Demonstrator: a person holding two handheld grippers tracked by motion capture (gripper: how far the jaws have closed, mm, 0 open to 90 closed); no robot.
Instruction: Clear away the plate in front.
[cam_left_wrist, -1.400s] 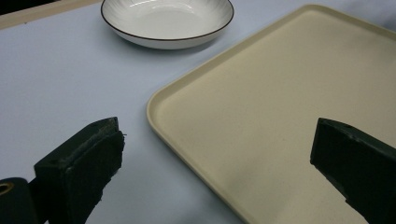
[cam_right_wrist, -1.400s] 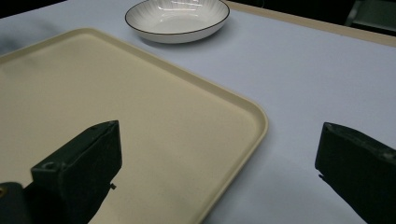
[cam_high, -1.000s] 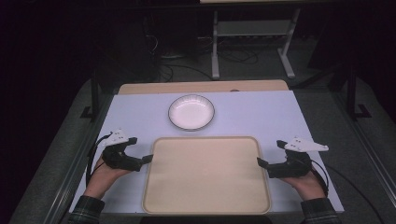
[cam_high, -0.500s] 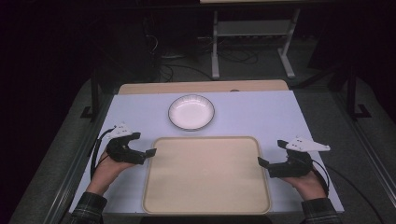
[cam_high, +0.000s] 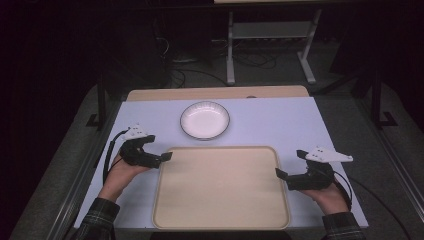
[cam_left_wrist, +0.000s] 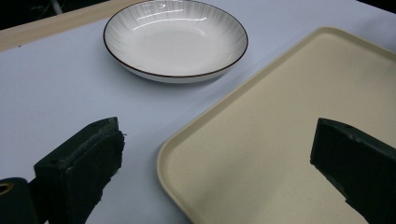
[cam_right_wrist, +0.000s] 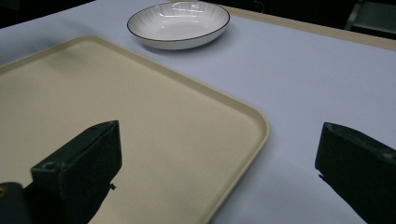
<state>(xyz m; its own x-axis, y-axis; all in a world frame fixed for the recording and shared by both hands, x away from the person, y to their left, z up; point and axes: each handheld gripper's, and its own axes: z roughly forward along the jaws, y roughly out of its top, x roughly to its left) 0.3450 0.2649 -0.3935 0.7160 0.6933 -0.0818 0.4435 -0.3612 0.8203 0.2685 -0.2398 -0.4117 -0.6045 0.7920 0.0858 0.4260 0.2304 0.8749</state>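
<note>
A beige tray (cam_high: 220, 148) lies on the near middle of the pale table, with nothing on it. Just beyond it sits a white plate with a dark rim (cam_high: 205, 120), also bare. My left gripper (cam_high: 159, 148) hovers open at the tray's far left corner. In the left gripper view that corner of the tray (cam_left_wrist: 196, 135) lies between the spread jaws of the left gripper (cam_left_wrist: 219, 135), and the plate (cam_left_wrist: 175, 39) is ahead. My right gripper (cam_high: 291, 164) stands open beside the tray's right edge. The right gripper (cam_right_wrist: 219, 137) straddles the tray's corner (cam_right_wrist: 252, 116), with the plate (cam_right_wrist: 178, 23) beyond.
A wooden strip (cam_high: 215, 93) runs along the table's far edge. Behind the table the floor is dark, with cables and a metal stand (cam_high: 270, 40). Bare white tabletop (cam_high: 280, 122) stretches right of the plate.
My left gripper has moved forward and slightly right, from beside the tray's left edge to its far left corner. The right gripper has stayed put.
</note>
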